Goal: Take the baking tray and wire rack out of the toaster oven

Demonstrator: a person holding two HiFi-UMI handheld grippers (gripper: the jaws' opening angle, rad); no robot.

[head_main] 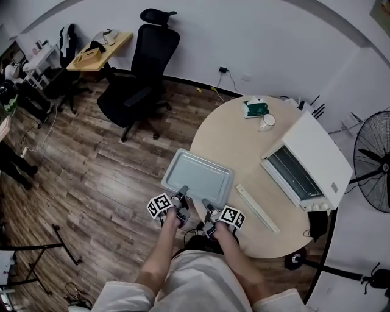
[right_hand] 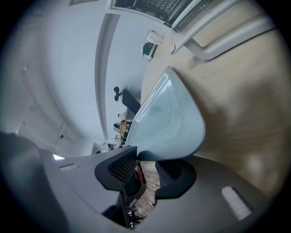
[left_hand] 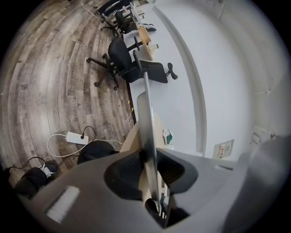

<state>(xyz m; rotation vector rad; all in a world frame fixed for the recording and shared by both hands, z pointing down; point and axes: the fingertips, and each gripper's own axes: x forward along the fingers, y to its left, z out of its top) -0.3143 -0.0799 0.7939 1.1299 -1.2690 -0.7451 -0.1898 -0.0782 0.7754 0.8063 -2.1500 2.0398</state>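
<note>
The grey baking tray (head_main: 198,173) hangs out over the near-left edge of the round wooden table (head_main: 244,146), partly above the floor. My left gripper (head_main: 183,194) is shut on its near rim; in the left gripper view that rim (left_hand: 148,118) runs edge-on between the pads of the gripper (left_hand: 149,157). My right gripper (head_main: 207,204) holds the same rim further right. The tray (right_hand: 168,118) sits pinched at the very tips of that gripper (right_hand: 146,157). The white toaster oven (head_main: 317,158) stands at the right with its front open. A wire grid (right_hand: 154,5) shows in its opening.
A long white bar (head_main: 256,207), the oven door's edge, lies on the table just right of my right gripper. A cup (head_main: 266,122) and a green box (head_main: 256,108) sit at the far side. A black office chair (head_main: 143,73) and a fan (head_main: 372,161) stand around the table.
</note>
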